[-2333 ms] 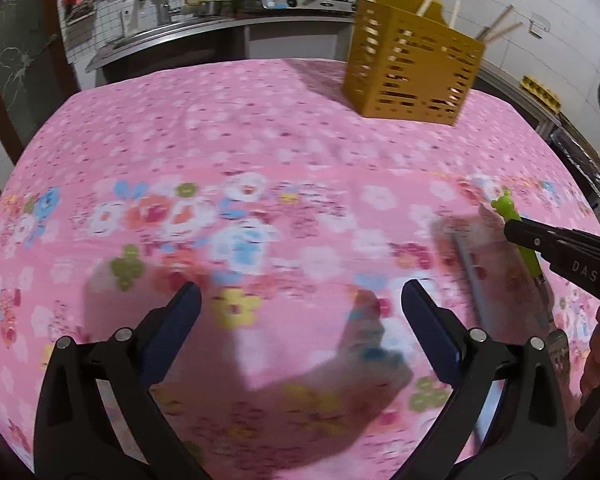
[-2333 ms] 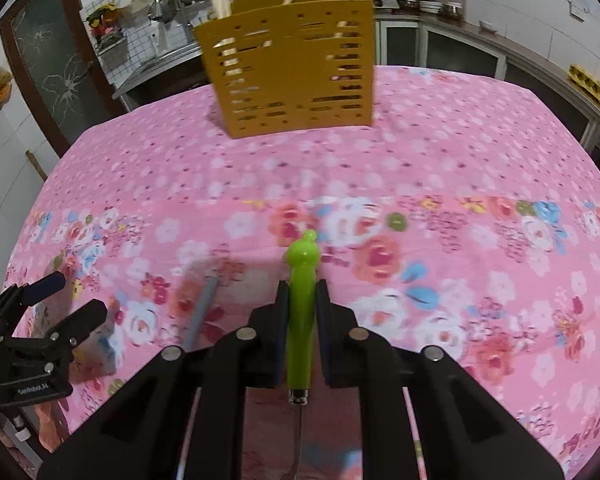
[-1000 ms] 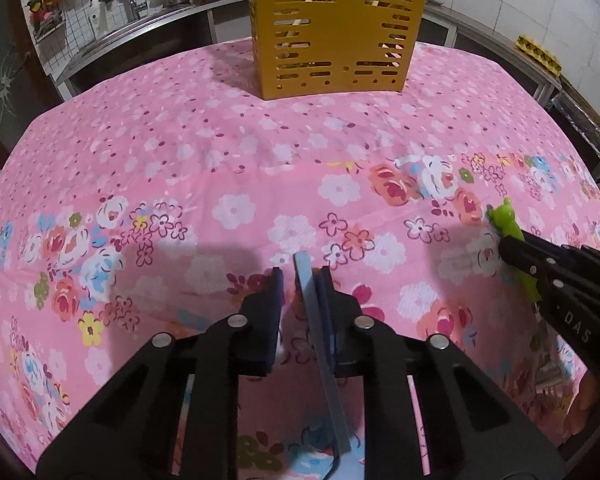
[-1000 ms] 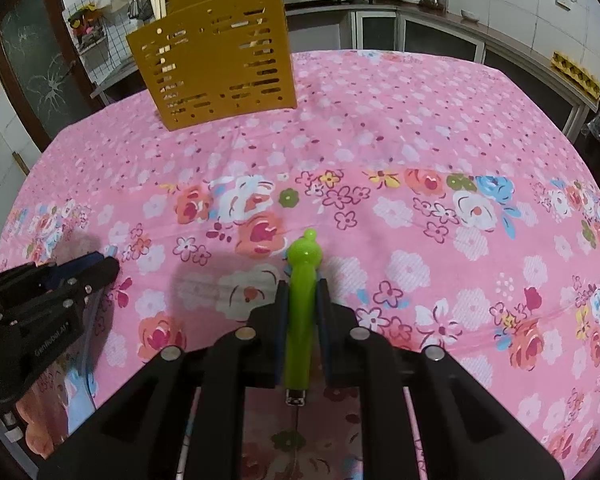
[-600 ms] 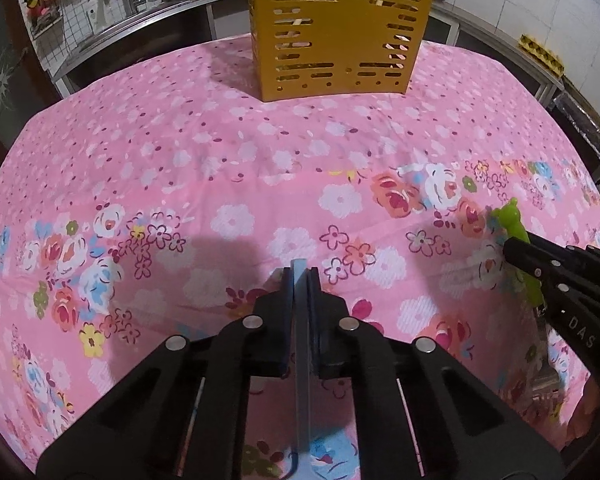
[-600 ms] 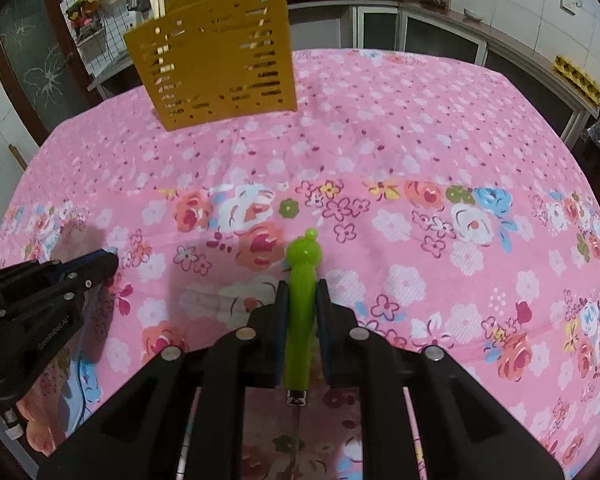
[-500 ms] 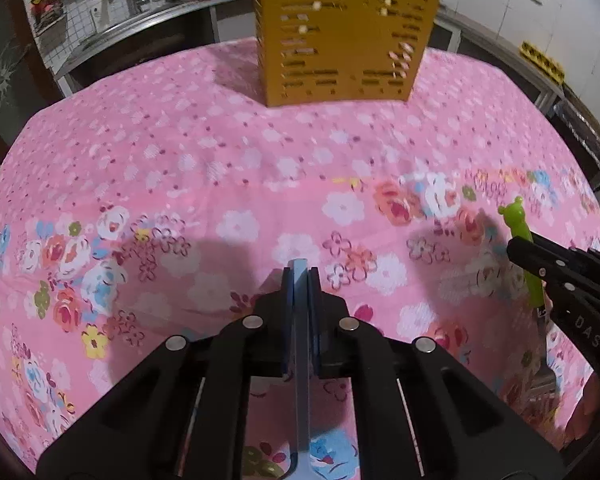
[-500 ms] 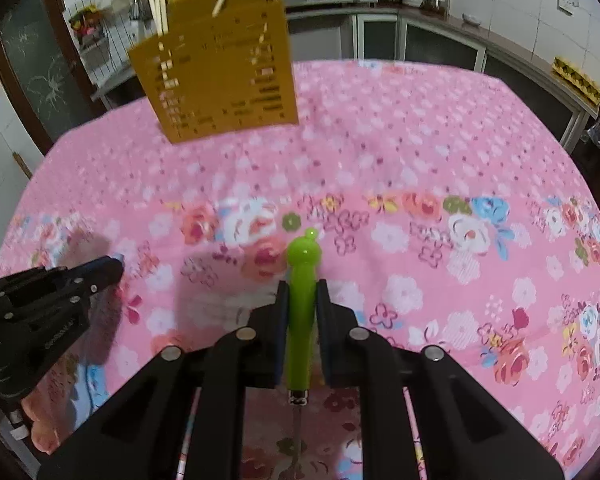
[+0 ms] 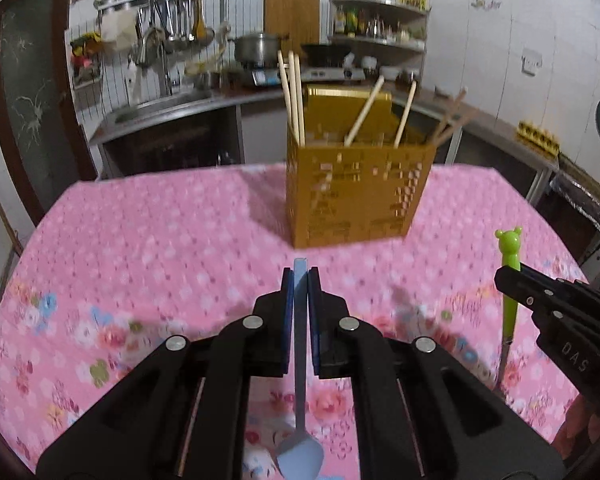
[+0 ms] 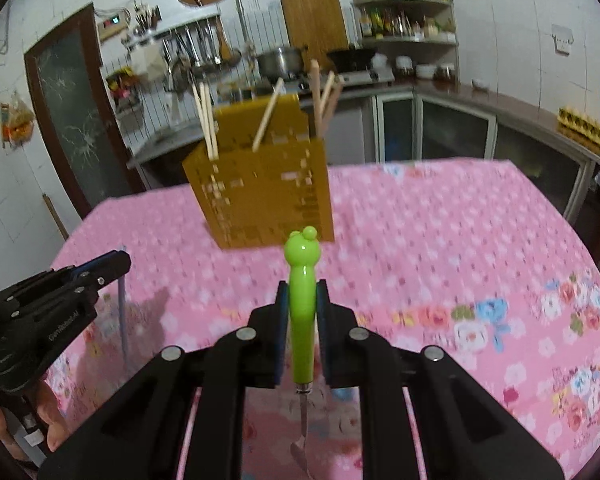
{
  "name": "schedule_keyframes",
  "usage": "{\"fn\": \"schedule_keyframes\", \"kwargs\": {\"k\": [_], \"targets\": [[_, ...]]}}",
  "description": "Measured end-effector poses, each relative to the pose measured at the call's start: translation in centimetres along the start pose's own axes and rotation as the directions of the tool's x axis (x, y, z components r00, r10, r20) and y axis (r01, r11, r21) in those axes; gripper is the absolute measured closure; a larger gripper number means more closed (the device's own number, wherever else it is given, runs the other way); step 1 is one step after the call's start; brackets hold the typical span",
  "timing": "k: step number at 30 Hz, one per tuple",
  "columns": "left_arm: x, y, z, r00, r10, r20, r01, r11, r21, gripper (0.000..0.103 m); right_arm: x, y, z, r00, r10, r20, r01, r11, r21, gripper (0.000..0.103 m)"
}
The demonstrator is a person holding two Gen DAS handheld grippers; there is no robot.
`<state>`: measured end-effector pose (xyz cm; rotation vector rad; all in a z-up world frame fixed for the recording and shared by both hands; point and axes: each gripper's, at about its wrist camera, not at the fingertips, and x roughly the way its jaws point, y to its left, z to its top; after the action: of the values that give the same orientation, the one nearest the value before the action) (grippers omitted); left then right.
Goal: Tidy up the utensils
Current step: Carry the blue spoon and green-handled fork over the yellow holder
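left wrist view: left gripper [image 9: 300, 276] clamped on blue spoon [image 9: 300, 380], pads pressed flat against the thin handle, handle tip poking just past the fingertips, bowl hanging back beneath the gripper body above the pink floral tablecloth [image 9: 140, 240]. straight ahead of the fingertips, well apart, yellow utensil holder [image 9: 356, 196] upright on the cloth, perforated walls, chopsticks [image 9: 292, 96] standing and leaning out of its top. to the right of the left gripper, near, right gripper [image 9: 508, 276] seen side-on, shut on green fork [image 9: 510, 268], frog-shaped handle end sticking up past its pads. only bare cloth between the spoon tip and the holder.

right wrist view: right gripper [image 10: 302, 292] closed tight on green fork [image 10: 302, 300], pads against the middle of the green handle, frog head out beyond the fingertips, metal tines hanging back under the gripper body. yellow utensil holder [image 10: 260, 196] ahead and a little to the left, frog head overlapping its lower right corner in the picture though apart from it; chopsticks [image 10: 206, 120] rising from it. left gripper [image 10: 112, 264] low at the left, blue spoon [image 10: 122, 312] handle hanging down from its pads, person's fingers [image 10: 48, 420] wrapped on its grip.

beyond the table, kitchen counter with pot [image 10: 278, 60], hanging rack of tools, wooden board against the tiled wall. much of the cloth and holder blurred.
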<state>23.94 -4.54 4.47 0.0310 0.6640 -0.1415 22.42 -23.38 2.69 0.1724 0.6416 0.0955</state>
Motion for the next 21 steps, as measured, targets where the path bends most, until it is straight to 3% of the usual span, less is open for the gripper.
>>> {"fn": "schedule_keyframes", "kwargs": {"k": [14,21], "targets": [[-0.3,0.7,2.9,0.987,-0.039,0.157,0.039,0.999,0.001,0.097,-1.3,1.3,3.2,0.983,0.021,0.184,-0.015,0.999,-0.037,0.090],[-2.0,2.0,8.0,0.967,-0.072,0.243,0.079,0.997,-0.019,0.097,-2.3,2.0,7.7,0.962,0.047,0.268,-0.037,0.998,-0.045,0.090]]}}
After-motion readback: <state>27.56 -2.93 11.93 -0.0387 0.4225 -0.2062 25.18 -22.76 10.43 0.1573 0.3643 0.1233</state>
